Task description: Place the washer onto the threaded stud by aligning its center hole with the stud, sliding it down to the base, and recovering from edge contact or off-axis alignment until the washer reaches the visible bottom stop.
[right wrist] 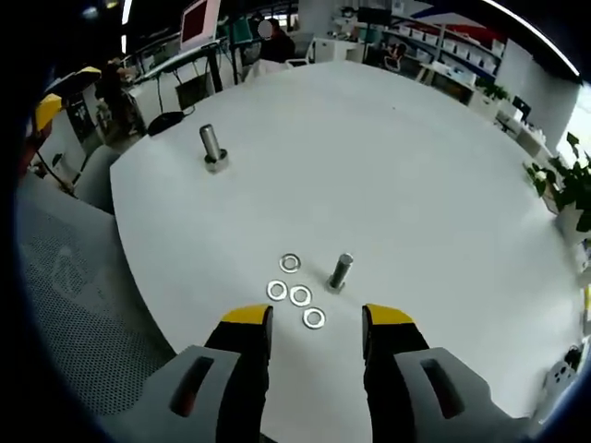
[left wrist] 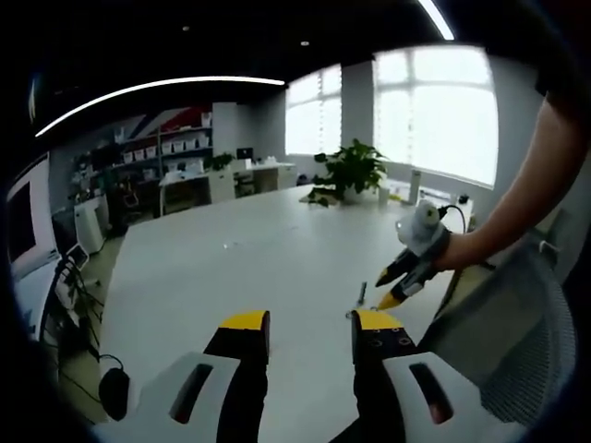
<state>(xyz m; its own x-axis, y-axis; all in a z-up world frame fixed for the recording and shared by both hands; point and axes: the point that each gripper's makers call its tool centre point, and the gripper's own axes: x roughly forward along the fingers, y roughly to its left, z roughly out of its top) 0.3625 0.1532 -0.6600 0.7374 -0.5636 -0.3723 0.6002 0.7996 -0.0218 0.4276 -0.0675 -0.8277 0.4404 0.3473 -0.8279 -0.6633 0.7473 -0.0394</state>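
right claw [right wrist: 316, 318] hangs open and empty over four washers [right wrist: 300, 295] lying just beside the near stud [right wrist: 341, 272] on the bench [right wrist: 397, 166]; left claw [left wrist: 311, 332] open, empty. pinch one washer by its rim, keeping it level.

A big white table [left wrist: 240, 249] fills the room's middle. A green potted plant [left wrist: 349, 171] sits at its far end by bright windows [left wrist: 434, 111]. Shelves with boxes [left wrist: 171, 143] line the back wall. A grey mesh chair [right wrist: 65, 277] stands beside the table.
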